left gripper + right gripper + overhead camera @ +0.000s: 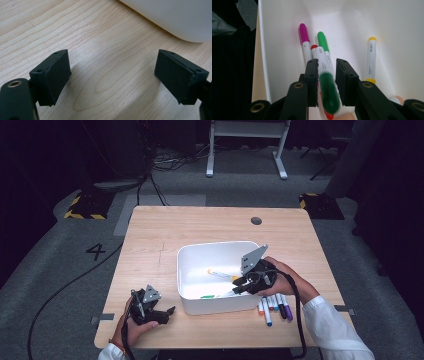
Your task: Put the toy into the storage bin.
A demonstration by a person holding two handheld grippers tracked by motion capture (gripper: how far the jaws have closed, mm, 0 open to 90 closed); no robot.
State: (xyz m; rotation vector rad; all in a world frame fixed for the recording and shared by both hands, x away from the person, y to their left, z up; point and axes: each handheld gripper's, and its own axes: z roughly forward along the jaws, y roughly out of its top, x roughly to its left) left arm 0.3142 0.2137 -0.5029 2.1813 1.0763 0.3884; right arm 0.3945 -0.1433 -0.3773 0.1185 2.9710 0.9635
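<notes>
Green-capped marker (329, 93) sits between right gripper (327, 82) jaws over white bin (274, 50), likely for dropping; left gripper (112, 77) gapes empty.

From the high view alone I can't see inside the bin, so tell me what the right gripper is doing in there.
Observer: The right gripper has a green-capped marker between its fingers, above the white bin.
Operator: List what already lies under it.
Observer: A pink-capped marker, a green-capped one and a red-tipped one lie together against the bin wall; a yellow-capped marker lies apart from them.
Operator: Now report the left gripper.
Observer: The left gripper is open over bare wood, nothing between its fingers, with the bin's corner just ahead.
</notes>
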